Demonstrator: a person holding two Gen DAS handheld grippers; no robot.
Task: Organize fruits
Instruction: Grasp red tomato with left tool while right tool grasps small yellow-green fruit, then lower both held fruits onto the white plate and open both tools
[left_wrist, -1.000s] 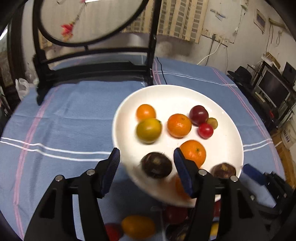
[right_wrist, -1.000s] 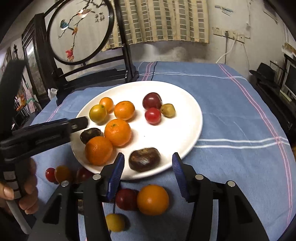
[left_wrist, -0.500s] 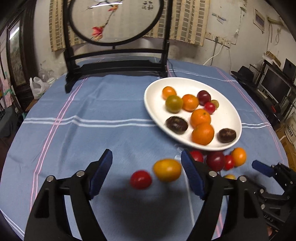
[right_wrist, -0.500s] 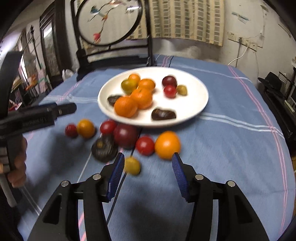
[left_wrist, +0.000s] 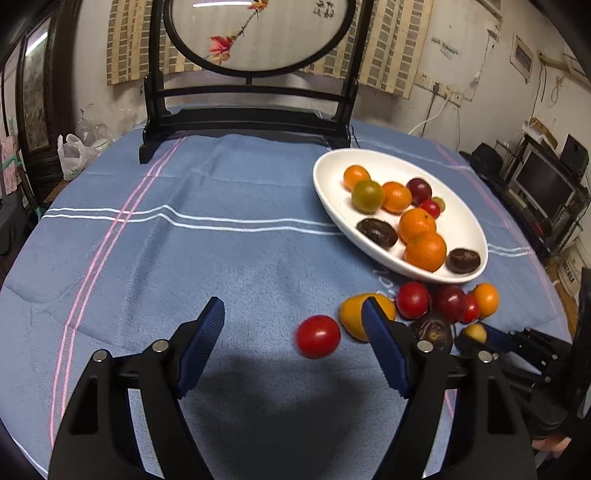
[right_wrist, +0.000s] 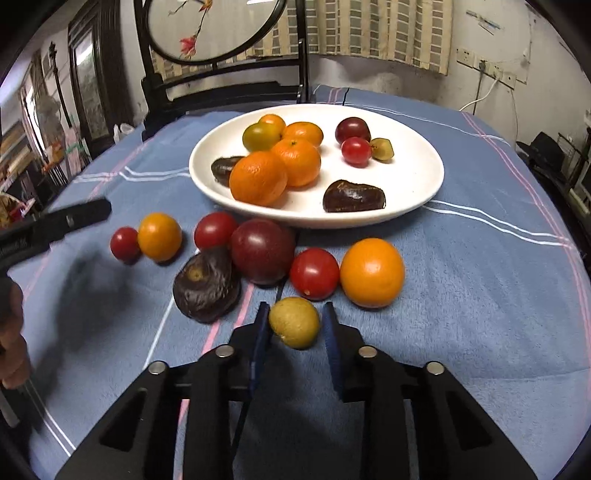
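A white plate (right_wrist: 413, 192) on the blue cloth holds several fruits: oranges (right_wrist: 258, 177), dark passion fruits, plums and small tomatoes. Loose fruits lie in front of it: a small yellow-green fruit (right_wrist: 294, 322), a red tomato (right_wrist: 314, 273), an orange (right_wrist: 371, 272), a purple plum (right_wrist: 262, 251) and a wrinkled dark fruit (right_wrist: 207, 284). My right gripper (right_wrist: 295, 328) is partly closed around the yellow-green fruit, jaws a little apart from it. My left gripper (left_wrist: 293, 332) is open and empty, with a red tomato (left_wrist: 318, 336) and a yellow-orange fruit (left_wrist: 354, 314) just ahead of it.
A black wooden stand with a round embroidered screen (left_wrist: 251, 122) stands at the table's far side. The left gripper (right_wrist: 55, 225) shows at the left in the right wrist view. Shelves and a monitor (left_wrist: 543, 184) stand beyond the right table edge.
Both grippers pulled back from the plate toward the near table edge. The right gripper lowered around the yellow-green fruit and its jaws narrowed. The left gripper stayed open.
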